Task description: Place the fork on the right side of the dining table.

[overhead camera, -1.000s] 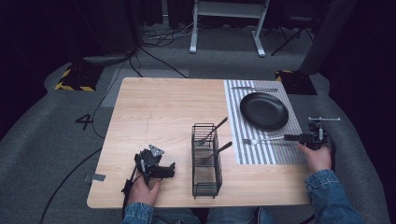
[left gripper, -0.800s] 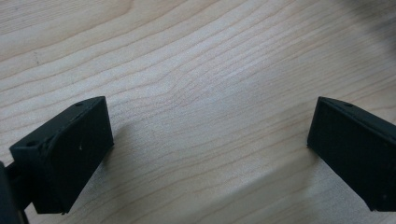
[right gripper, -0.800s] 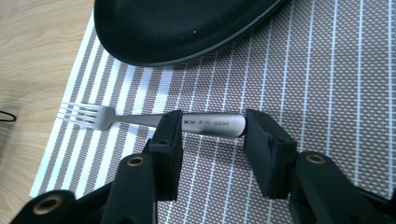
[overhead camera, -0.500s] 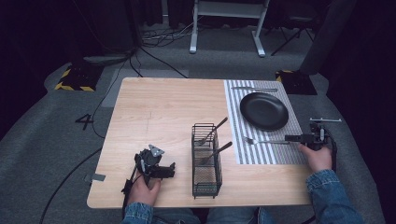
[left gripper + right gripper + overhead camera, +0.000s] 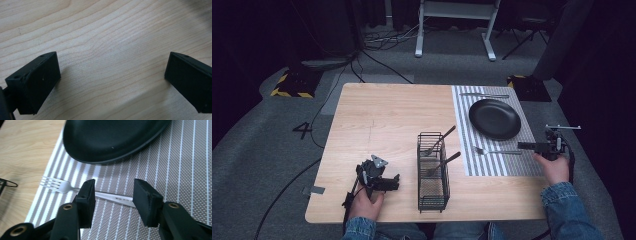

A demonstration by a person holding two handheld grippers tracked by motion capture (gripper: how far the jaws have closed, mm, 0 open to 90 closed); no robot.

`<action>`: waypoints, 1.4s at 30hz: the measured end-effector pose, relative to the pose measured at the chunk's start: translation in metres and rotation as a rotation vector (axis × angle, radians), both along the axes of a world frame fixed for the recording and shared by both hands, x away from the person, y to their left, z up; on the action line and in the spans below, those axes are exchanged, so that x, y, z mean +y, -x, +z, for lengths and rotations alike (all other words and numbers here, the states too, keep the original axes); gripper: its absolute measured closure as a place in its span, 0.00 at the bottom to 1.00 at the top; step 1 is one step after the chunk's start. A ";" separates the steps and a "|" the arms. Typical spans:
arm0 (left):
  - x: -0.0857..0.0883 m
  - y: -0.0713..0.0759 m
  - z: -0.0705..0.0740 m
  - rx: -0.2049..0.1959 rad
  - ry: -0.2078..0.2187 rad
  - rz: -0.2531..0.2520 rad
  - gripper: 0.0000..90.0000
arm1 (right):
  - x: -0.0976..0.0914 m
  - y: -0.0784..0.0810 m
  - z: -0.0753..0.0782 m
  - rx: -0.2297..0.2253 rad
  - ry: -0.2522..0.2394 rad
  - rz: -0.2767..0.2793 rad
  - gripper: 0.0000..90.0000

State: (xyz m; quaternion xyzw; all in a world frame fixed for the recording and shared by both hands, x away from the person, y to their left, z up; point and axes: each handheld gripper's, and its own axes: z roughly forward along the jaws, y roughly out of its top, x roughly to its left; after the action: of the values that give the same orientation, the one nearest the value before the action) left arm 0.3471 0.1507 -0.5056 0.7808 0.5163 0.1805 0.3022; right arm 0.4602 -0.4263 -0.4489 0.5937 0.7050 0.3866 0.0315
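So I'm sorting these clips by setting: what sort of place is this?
Probably a recording studio or lab, not a home: a wooden table with a place setting stands on grey carpet, with dark curtains around, loose cables on the floor and hazard-striped tape by equipment.

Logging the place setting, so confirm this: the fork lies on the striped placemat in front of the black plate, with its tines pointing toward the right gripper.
Wrong on one point. The fork does lie on the striped placemat in front of the black plate, but its tines point away from the right gripper, toward the wire basket. The high view shows it.
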 end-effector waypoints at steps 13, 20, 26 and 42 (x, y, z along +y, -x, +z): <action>0.000 0.000 0.000 0.000 0.000 0.000 0.00 | 0.028 0.023 0.041 -0.132 0.056 0.119 0.42; 0.000 0.000 0.000 0.000 0.000 0.000 0.00 | 0.045 0.038 0.061 -0.194 0.074 0.180 0.38; 0.000 0.000 0.000 0.000 0.000 0.000 0.00 | 0.063 0.055 0.072 -0.217 0.074 0.254 0.35; 0.000 0.000 0.000 0.000 0.000 0.000 0.00 | 0.089 0.093 0.065 -0.245 -0.008 0.333 0.37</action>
State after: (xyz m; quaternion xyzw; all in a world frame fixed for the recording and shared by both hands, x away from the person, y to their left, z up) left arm 0.3471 0.1508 -0.5056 0.7809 0.5162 0.1803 0.3022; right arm 0.3676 -0.3374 -0.3841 0.4177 0.7827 0.4586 0.0504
